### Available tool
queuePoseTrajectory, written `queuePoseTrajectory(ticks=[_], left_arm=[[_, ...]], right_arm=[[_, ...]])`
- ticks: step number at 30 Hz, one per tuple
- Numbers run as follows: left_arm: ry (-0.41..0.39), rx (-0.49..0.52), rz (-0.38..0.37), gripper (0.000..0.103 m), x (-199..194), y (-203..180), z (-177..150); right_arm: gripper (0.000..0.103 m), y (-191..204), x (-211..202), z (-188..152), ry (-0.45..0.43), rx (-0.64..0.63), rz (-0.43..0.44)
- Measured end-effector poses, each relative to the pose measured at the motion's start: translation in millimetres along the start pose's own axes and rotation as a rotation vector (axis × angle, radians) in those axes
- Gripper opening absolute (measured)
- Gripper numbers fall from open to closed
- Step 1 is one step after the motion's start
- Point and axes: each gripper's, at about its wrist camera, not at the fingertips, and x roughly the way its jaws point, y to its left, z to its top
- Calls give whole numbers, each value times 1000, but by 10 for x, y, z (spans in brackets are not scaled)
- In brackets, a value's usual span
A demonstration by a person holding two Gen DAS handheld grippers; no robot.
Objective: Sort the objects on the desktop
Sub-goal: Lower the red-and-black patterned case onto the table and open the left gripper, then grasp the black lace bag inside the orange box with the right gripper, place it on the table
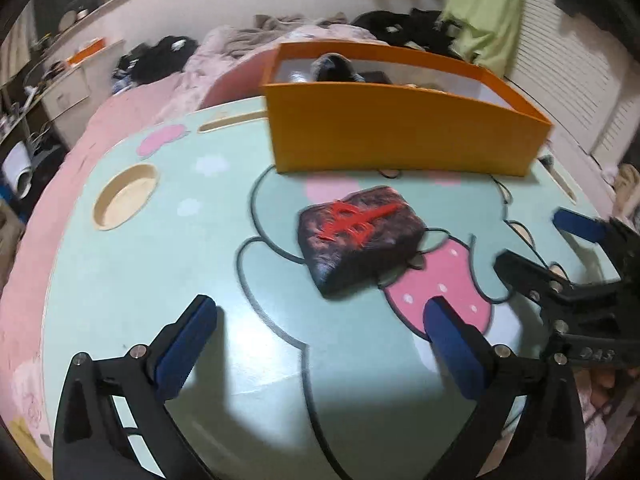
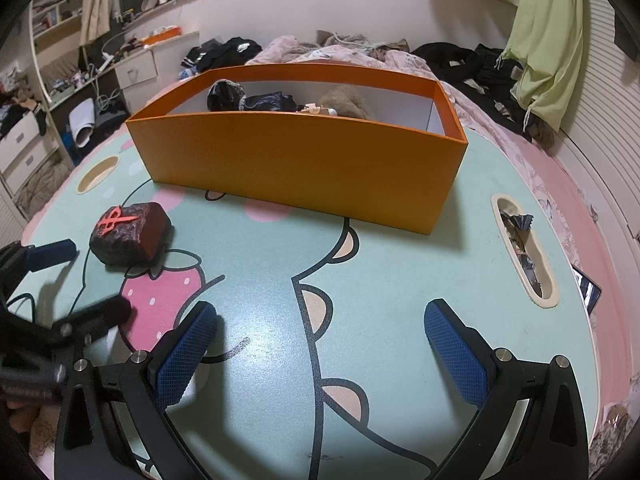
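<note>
A dark, rock-like block [image 1: 360,236] with a red mark on top lies on the mint-green cartoon table [image 1: 160,272], just in front of an orange box [image 1: 400,136]. My left gripper [image 1: 320,320] hovers open a little short of the block, with nothing between its blue pads. In the right wrist view the block [image 2: 128,236] sits at the far left and the left gripper [image 2: 78,284] shows beside it. My right gripper [image 2: 320,328] is open over bare table [image 2: 400,260], well right of the block. The orange box [image 2: 300,160] holds dark items and a furry brown thing.
A round recess [image 1: 126,196] is cut into the tabletop at the left, and a long slot [image 2: 524,248] at the right holds crumpled wrappers. A phone [image 2: 588,290] lies past the table's right edge. A bed strewn with clothes lies behind the box.
</note>
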Motion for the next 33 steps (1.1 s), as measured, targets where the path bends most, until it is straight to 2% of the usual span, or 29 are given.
queuePoseTrajectory(ticks=[4, 7, 9, 11, 13, 15, 19, 24, 25, 26, 27, 29, 33], left_arm=[[-4, -5, 0, 103, -5, -10, 3], [-4, -7, -3, 103, 1, -18, 18], [-4, -7, -4, 103, 25, 3, 46], [-6, -6, -5, 103, 24, 25, 57], [-6, -7, -3, 103, 15, 6, 47], [-7, -7, -3, 103, 14, 6, 48], [-8, -7, -4, 103, 13, 8, 50], [-12, -9, -5, 103, 21, 8, 55], [-12, -9, -5, 103, 21, 8, 55], [-12, -9, -5, 103, 21, 7, 56], [-12, -9, -5, 103, 20, 7, 55], [-14, -10, -6, 103, 22, 8, 56], [-15, -12, -6, 103, 28, -6, 64]], right_arm=[[103, 30, -144, 25, -7, 6, 19], [101, -33, -315, 44, -90, 5, 104], [94, 39, -457, 118, -133, 11, 176], [73, 70, -517, 361, -147, 17, 250], [59, 107, -495, 718, -138, 20, 301], [56, 151, -358, 1144, -97, 22, 321], [54, 394, 136, 1742, 21, -69, 267], [54, 673, 682, 1891, 169, -181, 200], [41, 643, 800, 1889, 205, -170, 191], [24, 595, 889, 1893, 226, -145, 178], [21, 523, 908, 1909, 222, -112, 184], [15, 381, 821, 1934, 212, -58, 256], [14, 133, 222, 1981, 55, 6, 336]])
